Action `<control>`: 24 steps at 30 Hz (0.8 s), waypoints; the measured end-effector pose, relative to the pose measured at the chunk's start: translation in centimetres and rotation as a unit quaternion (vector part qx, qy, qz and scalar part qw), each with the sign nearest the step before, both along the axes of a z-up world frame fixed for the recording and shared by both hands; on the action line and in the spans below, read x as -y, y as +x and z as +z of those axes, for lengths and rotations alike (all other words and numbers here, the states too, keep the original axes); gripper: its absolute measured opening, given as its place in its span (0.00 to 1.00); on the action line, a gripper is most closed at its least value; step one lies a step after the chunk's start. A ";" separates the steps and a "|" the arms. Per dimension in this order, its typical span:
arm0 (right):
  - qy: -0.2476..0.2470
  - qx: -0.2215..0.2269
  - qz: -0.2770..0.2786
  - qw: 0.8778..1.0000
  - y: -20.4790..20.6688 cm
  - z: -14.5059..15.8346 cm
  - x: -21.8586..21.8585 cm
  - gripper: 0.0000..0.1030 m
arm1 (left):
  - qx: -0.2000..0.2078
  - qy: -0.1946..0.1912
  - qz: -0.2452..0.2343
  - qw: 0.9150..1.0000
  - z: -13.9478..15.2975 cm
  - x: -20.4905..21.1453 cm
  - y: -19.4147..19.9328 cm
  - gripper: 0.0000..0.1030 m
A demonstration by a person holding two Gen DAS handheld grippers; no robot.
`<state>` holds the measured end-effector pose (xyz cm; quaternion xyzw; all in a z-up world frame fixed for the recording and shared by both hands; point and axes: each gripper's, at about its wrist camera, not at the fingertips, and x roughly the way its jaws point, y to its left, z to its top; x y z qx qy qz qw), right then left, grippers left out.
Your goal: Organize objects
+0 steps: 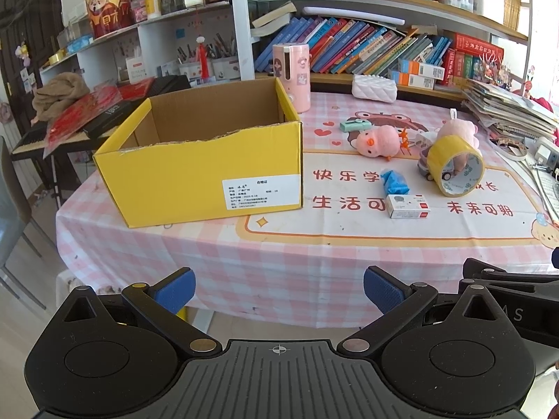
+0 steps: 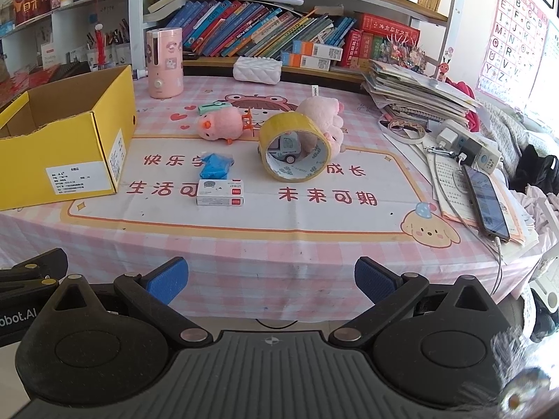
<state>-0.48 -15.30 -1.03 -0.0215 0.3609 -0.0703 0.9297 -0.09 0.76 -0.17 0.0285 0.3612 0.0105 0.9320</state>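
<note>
**Grippers wait at the table edge, clutter ahead**

Left wrist view: the left gripper (image 1: 278, 291) has its jaws spread wide and empty. The yellow cardboard box (image 1: 206, 171) sits ahead and slightly left; the toys lie well off to the right.

Right wrist view: the right gripper (image 2: 269, 279) is likewise spread and empty. The yellow tape roll (image 2: 294, 145) lies on its side almost straight ahead, its hole facing the fingers, a toy car (image 2: 285, 149) apparently behind it. The right hand looks nearer.
</note>
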 end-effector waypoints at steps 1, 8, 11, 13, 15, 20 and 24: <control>-0.001 0.000 0.000 1.000 0.0 0.0 0.0 0.99 | 0.000 0.000 0.000 1.000 0.0 0.0 0.0 1.00; -0.002 -0.001 0.000 1.000 0.0 0.0 -0.2 0.99 | 0.000 -0.001 0.000 1.000 0.0 0.0 0.0 1.00; -0.002 -0.001 0.000 1.000 0.0 0.0 -0.2 0.99 | 0.000 -0.002 -0.001 1.000 0.0 0.0 0.0 1.00; -0.002 -0.003 0.000 1.000 0.0 -0.1 -0.3 0.99 | 0.000 -0.003 -0.003 1.000 0.0 -0.1 0.0 1.00; -0.001 -0.004 0.000 1.000 0.1 -0.2 -0.4 0.99 | -0.001 -0.005 -0.005 1.000 -0.1 -0.3 0.1 1.00; 0.000 -0.006 0.000 1.000 0.0 -0.3 -0.4 0.99 | 0.000 -0.008 -0.009 1.000 -0.1 -0.5 0.2 1.00; 0.000 -0.007 0.000 1.000 0.0 -0.3 -0.4 0.99 | 0.001 -0.011 -0.012 1.000 -0.3 -0.6 0.2 1.00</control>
